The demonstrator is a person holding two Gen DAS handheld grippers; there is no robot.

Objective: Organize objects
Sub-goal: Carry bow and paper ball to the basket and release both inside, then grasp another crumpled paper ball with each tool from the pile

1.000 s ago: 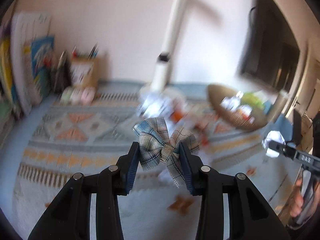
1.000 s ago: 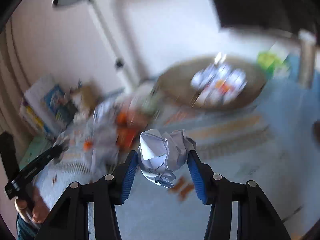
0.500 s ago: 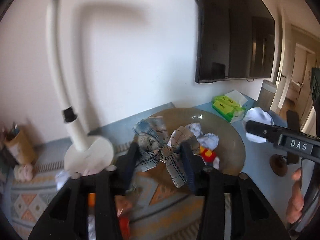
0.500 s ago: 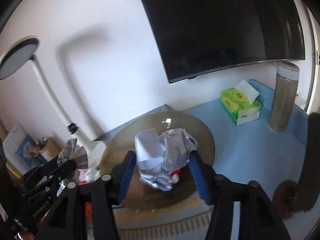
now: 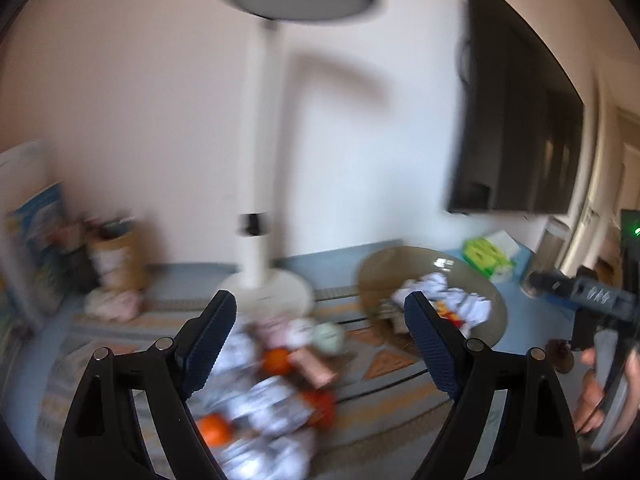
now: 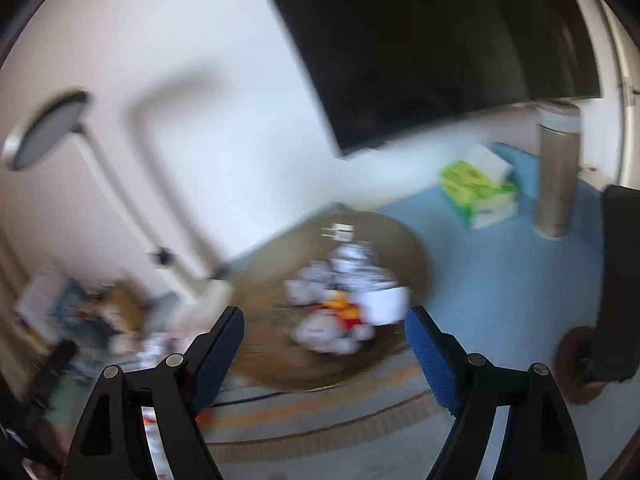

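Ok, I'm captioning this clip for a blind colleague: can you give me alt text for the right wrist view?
The right gripper is open and empty, pointing at a round woven tray piled with crumpled paper on a blue tabletop. Behind stand a green tissue pack, a tall cylinder, a dark screen and a lamp; the picture is blurred.

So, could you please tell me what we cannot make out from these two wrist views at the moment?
- Left wrist view: motion blur smears the loose pile on the patterned mat; only orange and white blobs read.
- Both views: the items in the round tray are blurred, so individual pieces cannot be told apart.
- Left wrist view: the right tool is cut off by the frame edge.
- Left wrist view: the shelf clutter by the wall is too blurred to name.
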